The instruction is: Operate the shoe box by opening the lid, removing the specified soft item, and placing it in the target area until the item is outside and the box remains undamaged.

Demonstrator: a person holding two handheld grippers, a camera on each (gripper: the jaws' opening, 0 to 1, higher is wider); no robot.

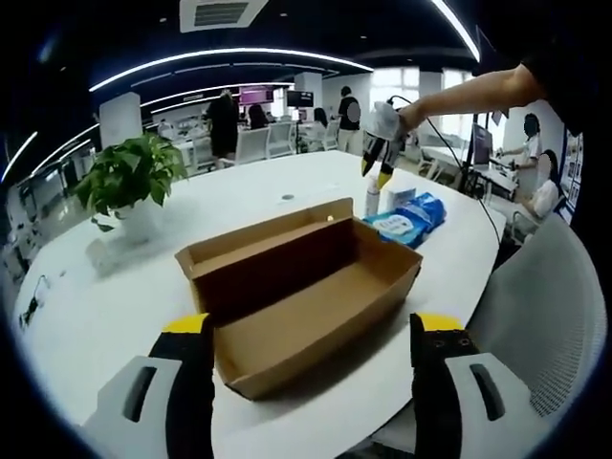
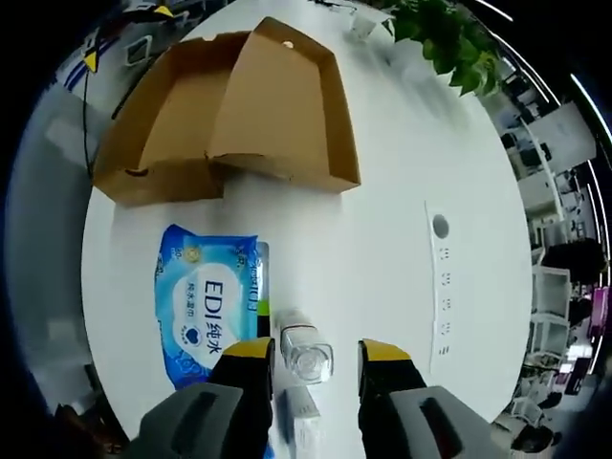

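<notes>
Box brown cardboard, lid flipped back, interior bare, mid-worktop. Blue wipes pack lies flat just beside it. Left tongs spread wide, holding nothing; right tongs parted above small bottle.

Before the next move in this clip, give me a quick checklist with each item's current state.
1. Shoe box lid open: ok.
2. Box interior free of items: ok, as far as the left gripper view shows.
3. Wipes pack outside the box, on the white table: ok.
4. Right tongs open, with the small clear bottle between the jaws: ok.
5. Left tongs open, holding nothing: ok.
6. Box undamaged: cannot tell fully; no tears visible.
</notes>
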